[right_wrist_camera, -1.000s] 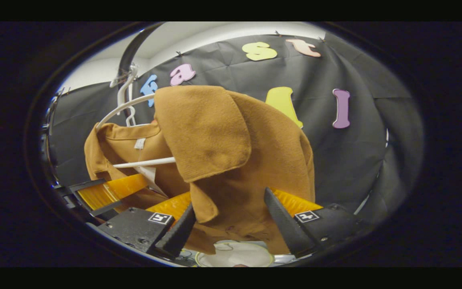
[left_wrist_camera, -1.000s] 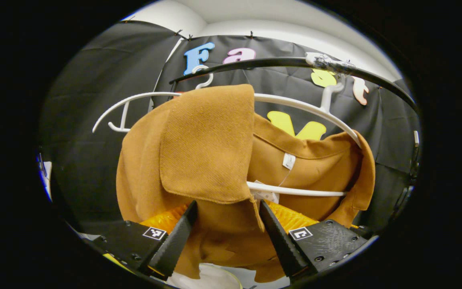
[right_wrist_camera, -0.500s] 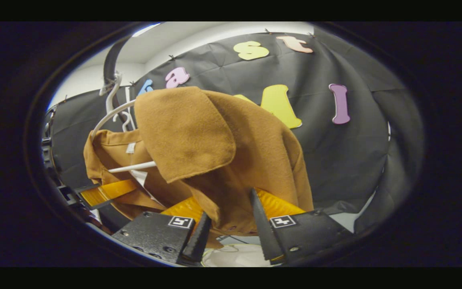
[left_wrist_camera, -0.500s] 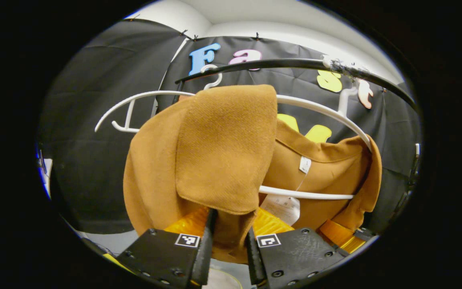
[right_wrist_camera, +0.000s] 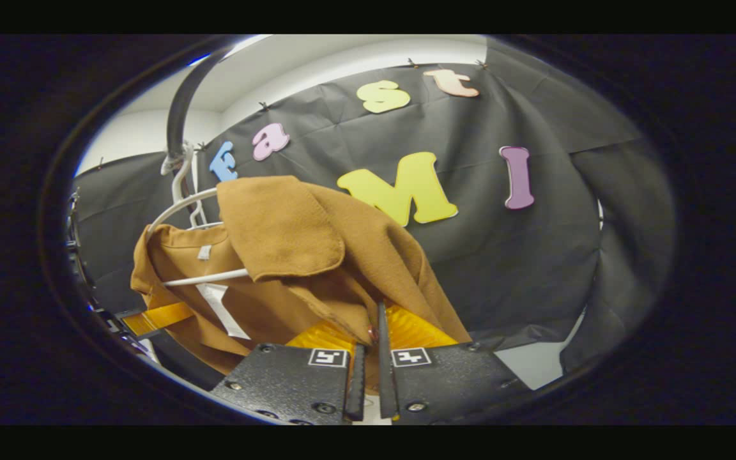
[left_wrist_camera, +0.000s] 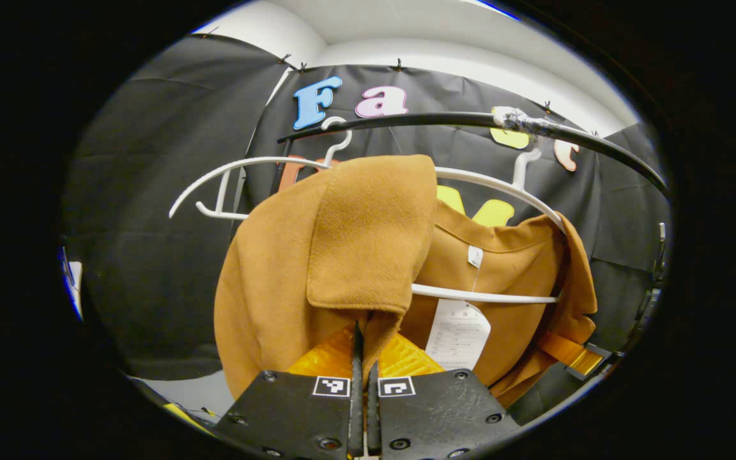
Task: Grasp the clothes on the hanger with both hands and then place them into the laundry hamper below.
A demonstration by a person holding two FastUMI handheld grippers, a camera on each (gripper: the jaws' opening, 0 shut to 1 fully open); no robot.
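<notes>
Right at my left gripper (left_wrist_camera: 361,358), the two fingers are pressed together on a fold of the brown coat (left_wrist_camera: 266,275), pinching its front edge just below the lapel; the fabric between the fingers is squeezed so thin I can barely make it out. My right gripper (right_wrist_camera: 371,348) is likewise clamped on the coat's (right_wrist_camera: 400,268) other front edge, where the cloth covers the fingertips. The other gripper shows as a sliver low at the side, half buried under the hem. Above both grippers the coat, a coarse tan weave with a broad turned-down collar and white tags, hangs on a white hanger (left_wrist_camera: 502,185). Beyond, the hanger's hook hangs from a dark rail (left_wrist_camera: 444,118).
</notes>
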